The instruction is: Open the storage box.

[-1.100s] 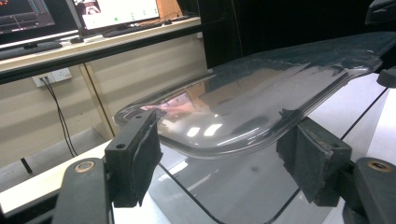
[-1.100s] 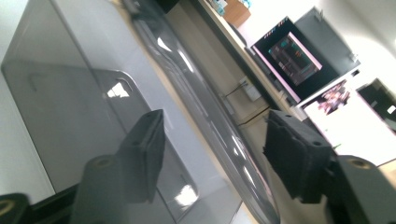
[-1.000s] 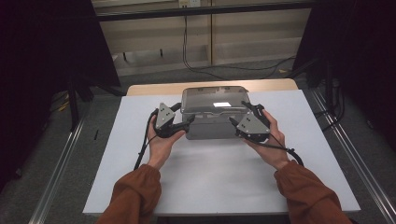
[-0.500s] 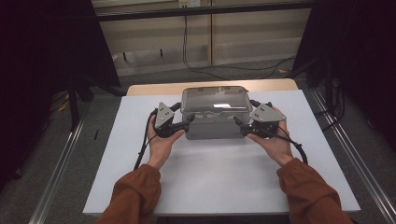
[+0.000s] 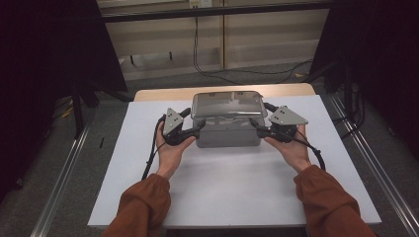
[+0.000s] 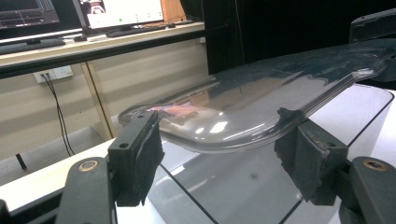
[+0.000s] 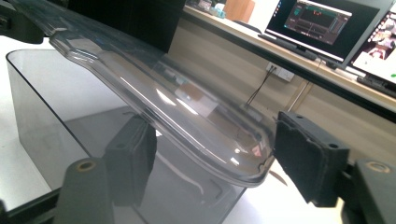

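A clear grey plastic box [image 5: 227,136] stands on the white table top [image 5: 222,192] with its clear lid [image 5: 227,103] resting on it. My left gripper [image 5: 193,120] is at the lid's left end and my right gripper [image 5: 260,114] at its right end. In the left gripper view the gripper [image 6: 224,154] stands open, its jaws wide apart with the lid's rim [image 6: 261,93] between them above the box wall [image 6: 243,186]. In the right gripper view the gripper [image 7: 217,163] is open in the same way around the lid's end [image 7: 154,93] over the box [image 7: 42,116].
The white top lies on a wooden table [image 5: 163,94] whose far edge shows behind the box. Metal rails [image 5: 64,182] run along the floor on both sides. A low shelf with cables [image 5: 197,44] stands beyond, and monitors [image 7: 327,21] sit on a desk.
My right gripper has moved from the box's front right corner outward and back to the lid's right end. The left gripper has hardly moved.
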`<state>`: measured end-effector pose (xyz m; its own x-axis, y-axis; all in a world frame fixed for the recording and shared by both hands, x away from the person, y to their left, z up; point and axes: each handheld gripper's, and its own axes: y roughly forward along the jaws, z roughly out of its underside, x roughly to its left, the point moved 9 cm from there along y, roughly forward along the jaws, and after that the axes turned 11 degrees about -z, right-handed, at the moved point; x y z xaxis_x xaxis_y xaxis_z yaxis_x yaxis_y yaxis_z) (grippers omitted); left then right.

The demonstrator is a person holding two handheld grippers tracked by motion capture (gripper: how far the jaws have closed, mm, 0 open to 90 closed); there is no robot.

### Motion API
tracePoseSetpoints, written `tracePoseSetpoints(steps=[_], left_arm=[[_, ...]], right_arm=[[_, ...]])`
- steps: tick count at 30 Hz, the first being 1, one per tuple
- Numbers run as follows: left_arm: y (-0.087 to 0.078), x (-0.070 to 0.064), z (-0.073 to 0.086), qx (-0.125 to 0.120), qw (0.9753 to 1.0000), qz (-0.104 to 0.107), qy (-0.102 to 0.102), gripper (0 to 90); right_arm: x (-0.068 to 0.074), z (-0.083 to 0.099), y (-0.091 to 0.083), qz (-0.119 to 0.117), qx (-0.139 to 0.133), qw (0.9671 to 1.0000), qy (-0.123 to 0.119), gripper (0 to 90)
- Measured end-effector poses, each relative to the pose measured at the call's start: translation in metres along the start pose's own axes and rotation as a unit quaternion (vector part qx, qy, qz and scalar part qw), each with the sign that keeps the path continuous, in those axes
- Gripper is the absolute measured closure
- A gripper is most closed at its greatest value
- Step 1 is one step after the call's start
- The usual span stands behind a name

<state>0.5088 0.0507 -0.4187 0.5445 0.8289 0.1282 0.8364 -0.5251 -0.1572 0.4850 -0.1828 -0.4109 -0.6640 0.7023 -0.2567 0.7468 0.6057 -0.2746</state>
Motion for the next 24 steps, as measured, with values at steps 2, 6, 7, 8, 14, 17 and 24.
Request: tracePoseSetpoints(steps=[2, 6, 7, 8, 14, 17, 24], left_arm=[[0.000, 0.000, -0.001, -0.002, 1.0000, 0.000, 0.002, 32.4], [0.003, 0.002, -0.005, -0.008, 0.9999, -0.002, -0.006, 32.5], [0.004, 0.003, -0.006, -0.008, 1.0000, -0.002, -0.003, 32.5], [0.005, 0.003, -0.007, -0.009, 0.9999, -0.002, -0.005, 32.5], [0.011, 0.006, -0.011, -0.009, 1.0000, -0.002, -0.004, 33.2], [0.012, 0.008, -0.014, -0.006, 1.0000, -0.002, -0.002, 34.4], [0.018, 0.013, -0.017, -0.002, 0.9999, -0.003, -0.015, 34.7]], right_arm=[[-0.001, -0.001, 0.000, 0.001, -0.001, 1.0000, -0.008, 31.2], [-0.005, -0.003, 0.001, 0.003, -0.011, 0.9999, -0.003, 35.7], [-0.005, -0.004, 0.001, 0.002, -0.013, 0.9999, -0.001, 36.8], [-0.005, -0.005, 0.001, 0.001, -0.015, 0.9999, 0.000, 37.6], [-0.006, -0.009, 0.001, 0.000, -0.024, 0.9997, -0.003, 41.6], [-0.009, -0.011, 0.002, 0.004, -0.029, 0.9996, -0.008, 44.6], [-0.018, -0.012, 0.004, 0.014, -0.042, 0.9990, 0.008, 47.7]])
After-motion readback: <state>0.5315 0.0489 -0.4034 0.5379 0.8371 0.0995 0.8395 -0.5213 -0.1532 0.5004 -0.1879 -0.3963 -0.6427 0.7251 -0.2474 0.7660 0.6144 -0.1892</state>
